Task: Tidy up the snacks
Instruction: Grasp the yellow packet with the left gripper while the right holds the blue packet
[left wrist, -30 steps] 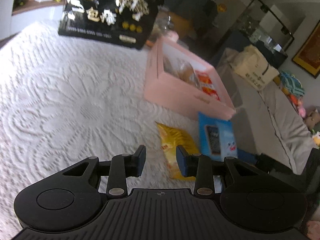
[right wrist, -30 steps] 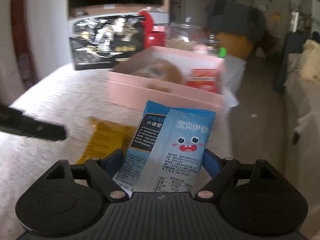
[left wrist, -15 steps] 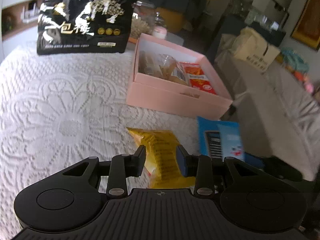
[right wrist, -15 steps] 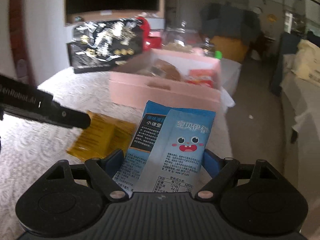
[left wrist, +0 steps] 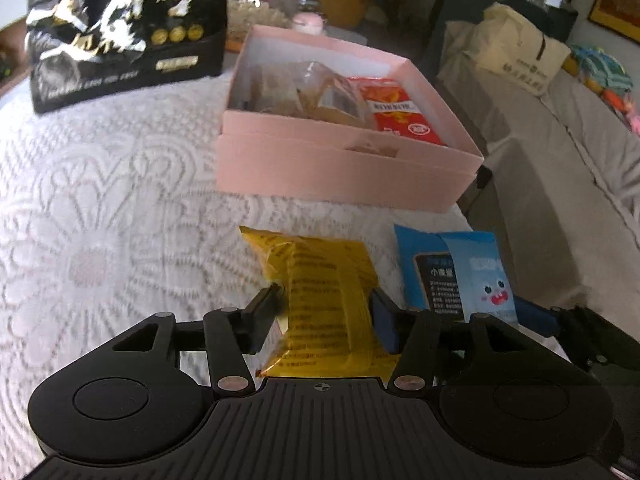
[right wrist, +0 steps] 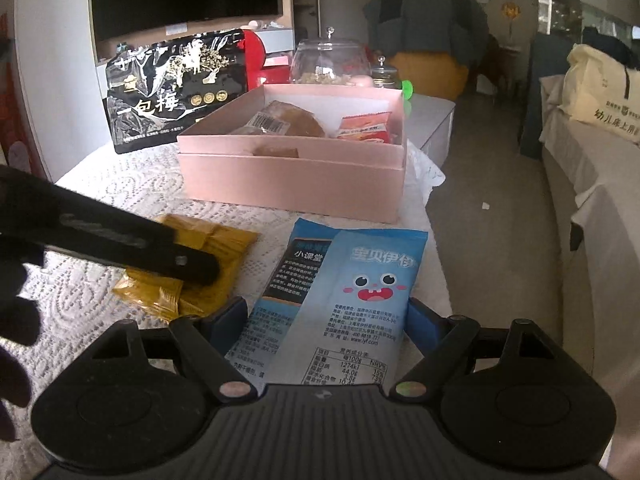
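A pink box (left wrist: 344, 176) sits on the white lace tablecloth and holds wrapped pastries and a red packet (left wrist: 400, 110). A yellow snack packet (left wrist: 324, 300) lies on the cloth between the fingers of my left gripper (left wrist: 326, 312); the fingers straddle it, open, close to its sides. My right gripper (right wrist: 326, 316) is shut on a blue snack packet (right wrist: 344, 292), held just before the box (right wrist: 296, 184). The blue packet also shows in the left wrist view (left wrist: 460, 272). The left gripper (right wrist: 120, 240) and yellow packet (right wrist: 208, 248) show in the right wrist view.
A large black snack bag (right wrist: 176, 88) stands behind the box at the left. Glass jars (right wrist: 330, 60) stand behind the box. The table's right edge (right wrist: 436, 256) drops to the floor, with a grey sofa (right wrist: 592, 200) beyond.
My left gripper has moved forward and down over the yellow packet, and its fingers have spread around it. My right gripper still holds the blue packet in much the same place.
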`<state>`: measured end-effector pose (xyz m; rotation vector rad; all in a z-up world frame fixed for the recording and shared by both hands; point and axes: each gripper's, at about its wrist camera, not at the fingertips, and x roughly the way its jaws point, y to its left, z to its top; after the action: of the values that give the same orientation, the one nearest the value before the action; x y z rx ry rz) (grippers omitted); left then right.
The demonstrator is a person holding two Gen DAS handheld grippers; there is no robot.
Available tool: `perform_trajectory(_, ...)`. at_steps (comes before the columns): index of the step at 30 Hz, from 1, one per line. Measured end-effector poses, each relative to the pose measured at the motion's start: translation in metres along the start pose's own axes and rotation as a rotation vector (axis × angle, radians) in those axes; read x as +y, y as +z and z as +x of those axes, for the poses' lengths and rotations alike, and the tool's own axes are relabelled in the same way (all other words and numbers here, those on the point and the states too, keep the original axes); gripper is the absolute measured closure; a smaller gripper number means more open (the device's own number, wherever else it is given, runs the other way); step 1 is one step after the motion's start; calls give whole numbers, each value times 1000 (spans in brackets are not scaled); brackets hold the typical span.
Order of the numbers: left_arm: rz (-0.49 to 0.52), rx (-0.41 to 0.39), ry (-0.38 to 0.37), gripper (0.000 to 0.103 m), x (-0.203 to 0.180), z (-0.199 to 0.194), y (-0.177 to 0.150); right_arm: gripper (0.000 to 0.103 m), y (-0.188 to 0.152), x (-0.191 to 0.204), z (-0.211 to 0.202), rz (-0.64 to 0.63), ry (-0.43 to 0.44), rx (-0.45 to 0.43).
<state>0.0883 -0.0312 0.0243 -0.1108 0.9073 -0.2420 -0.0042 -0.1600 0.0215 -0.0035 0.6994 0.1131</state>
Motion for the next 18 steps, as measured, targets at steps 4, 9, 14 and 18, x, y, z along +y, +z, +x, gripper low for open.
perform_trajectory(4,19,-8,-5,46,0,2,1,18,0,-2,2,15,12,9)
perform_trajectory(9,-33,-25,-61,49,13,-2,-3,18,0,-2,3,23,19,12)
perform_trajectory(14,6,-68,-4,55,19,-21,-10,18,0,-2,3,22,16,12)
perform_trajectory(18,-23,-105,8,55,38,-42,-18,18,0,-2,2,19,15,8)
